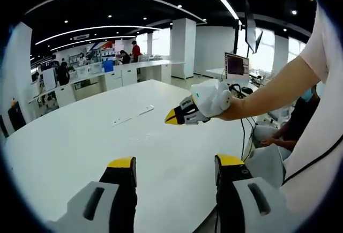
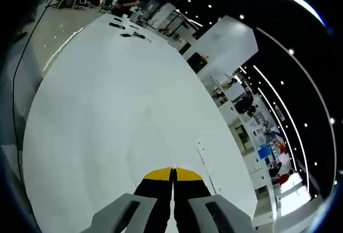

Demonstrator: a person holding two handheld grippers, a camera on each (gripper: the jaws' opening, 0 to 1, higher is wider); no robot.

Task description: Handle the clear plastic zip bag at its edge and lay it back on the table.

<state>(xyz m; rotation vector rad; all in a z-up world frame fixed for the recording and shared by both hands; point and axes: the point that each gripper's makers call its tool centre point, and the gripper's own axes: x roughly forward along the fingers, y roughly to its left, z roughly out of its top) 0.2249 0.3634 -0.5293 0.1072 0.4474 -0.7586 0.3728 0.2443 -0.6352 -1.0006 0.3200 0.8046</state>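
Note:
The clear plastic zip bag (image 1: 134,115) lies flat on the white table (image 1: 69,136), its pale zip strip the plainest part. My left gripper (image 1: 177,162) hovers open over the near table, nothing between its yellow-tipped fingers. Beyond it a gloved hand holds my right gripper (image 1: 172,117) above the table, to the right of the bag, its tips together. In the right gripper view the right gripper (image 2: 172,175) is shut with nothing seen between its jaws, and the bag's zip strip (image 2: 206,166) lies on the table just to its right.
A monitor (image 1: 236,65) and cables (image 1: 244,131) stand at the table's far right, where a person (image 1: 292,126) sits. White counters (image 1: 107,75) with people lie beyond. Small dark items (image 2: 126,29) rest at the table's far end.

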